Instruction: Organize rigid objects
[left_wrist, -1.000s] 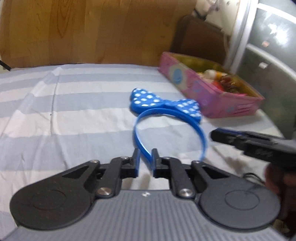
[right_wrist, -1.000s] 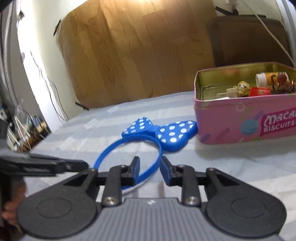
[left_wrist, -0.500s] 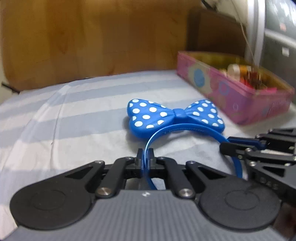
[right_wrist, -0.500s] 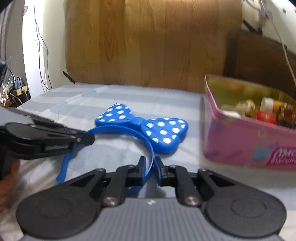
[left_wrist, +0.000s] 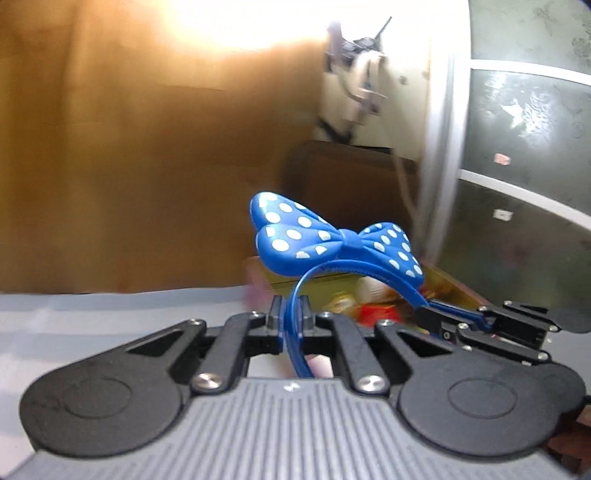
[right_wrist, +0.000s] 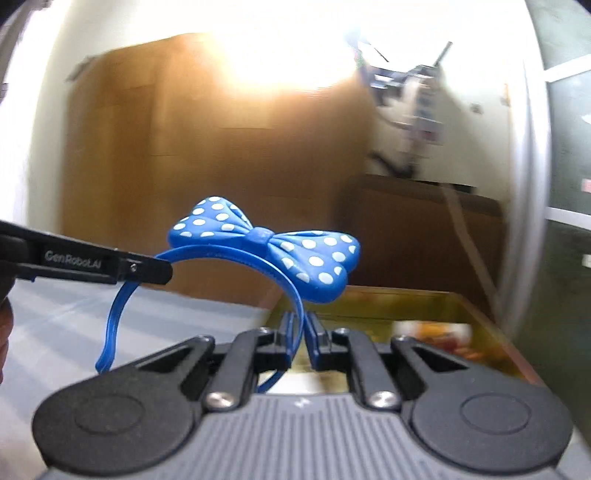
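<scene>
Both grippers, left (left_wrist: 290, 312) and right (right_wrist: 303, 325), pinch the raised headband (right_wrist: 258, 254) nearly level

Both black two-finger tongs clamped on one thin blue plastic headband (left_wrist: 334, 240): left tongs (left_wrist: 288, 311) on one leg, right tongs (right_wrist: 300, 322) on the other, raised.

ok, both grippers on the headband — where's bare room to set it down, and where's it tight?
Free: the striped sheet left of the tin, running back to the wooden board. Crowded: the open tin, small items covering what shows of its floor. The headband hangs off the sheet, left gripper and right gripper each shut on one leg.
</scene>
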